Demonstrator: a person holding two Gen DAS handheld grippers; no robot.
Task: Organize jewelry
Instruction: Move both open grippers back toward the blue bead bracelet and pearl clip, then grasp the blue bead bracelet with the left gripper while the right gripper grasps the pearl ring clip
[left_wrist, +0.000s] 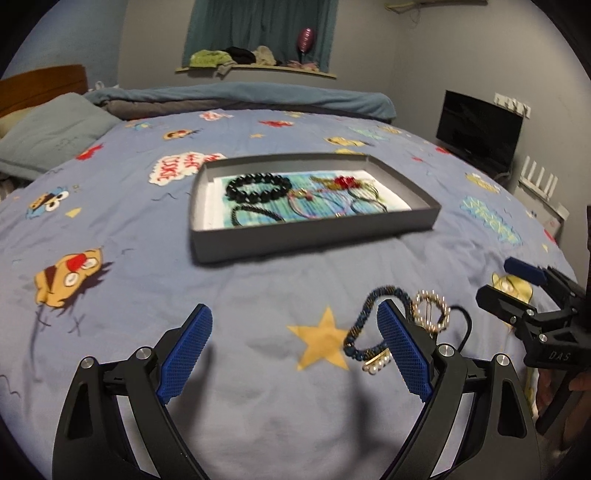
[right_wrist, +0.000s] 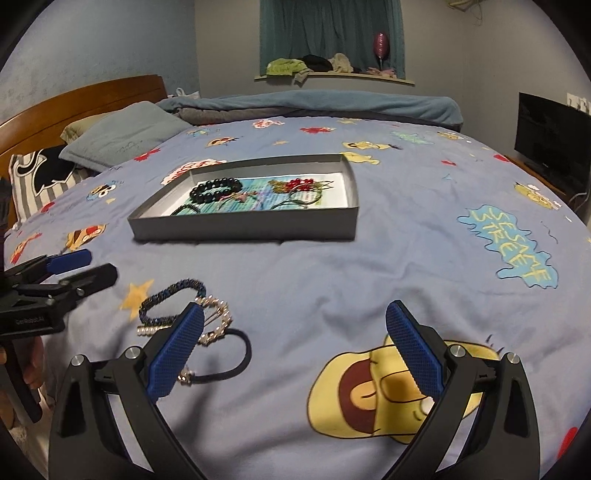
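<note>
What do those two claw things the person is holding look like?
Both the left claw and the right claw have black plastic arms with silver bolts and two flat blue ridged pads. Small white lettering marks each black body.

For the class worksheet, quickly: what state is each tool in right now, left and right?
Left tool: open, holding nothing, above the bedspread.
Right tool: open, holding nothing.
</note>
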